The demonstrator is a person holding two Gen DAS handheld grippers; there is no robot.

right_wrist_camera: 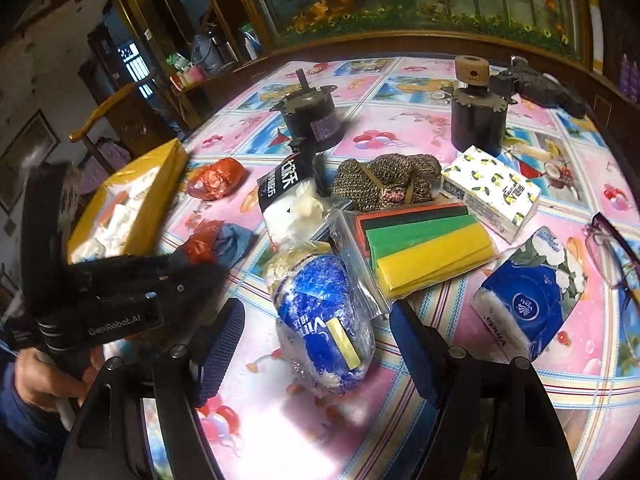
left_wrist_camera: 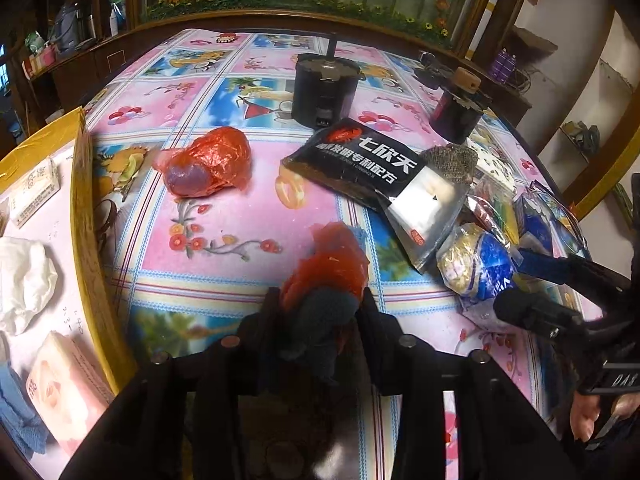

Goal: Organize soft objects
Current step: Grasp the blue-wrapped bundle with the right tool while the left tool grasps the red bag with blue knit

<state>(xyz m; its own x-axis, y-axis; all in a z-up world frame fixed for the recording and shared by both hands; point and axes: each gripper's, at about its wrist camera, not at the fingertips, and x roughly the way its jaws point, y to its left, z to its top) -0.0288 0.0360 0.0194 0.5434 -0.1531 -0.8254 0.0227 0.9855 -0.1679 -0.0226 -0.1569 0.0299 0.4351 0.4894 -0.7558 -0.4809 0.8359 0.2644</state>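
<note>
My left gripper is shut on a bundle of red plastic bag with dark blue cloth, low over the tablecloth beside the yellow box. The same bundle shows at the left of the right wrist view. My right gripper stands open, its blue pads either side of a blue-and-white tissue roll in clear wrap without touching it. A second red bag bundle lies on the table further back.
The box holds tissue packs and white cloth. On the table lie a black pouch, a knitted item, a lemon-print tissue pack, a bag of coloured sheets, a blue tissue pack, glasses and two black motors.
</note>
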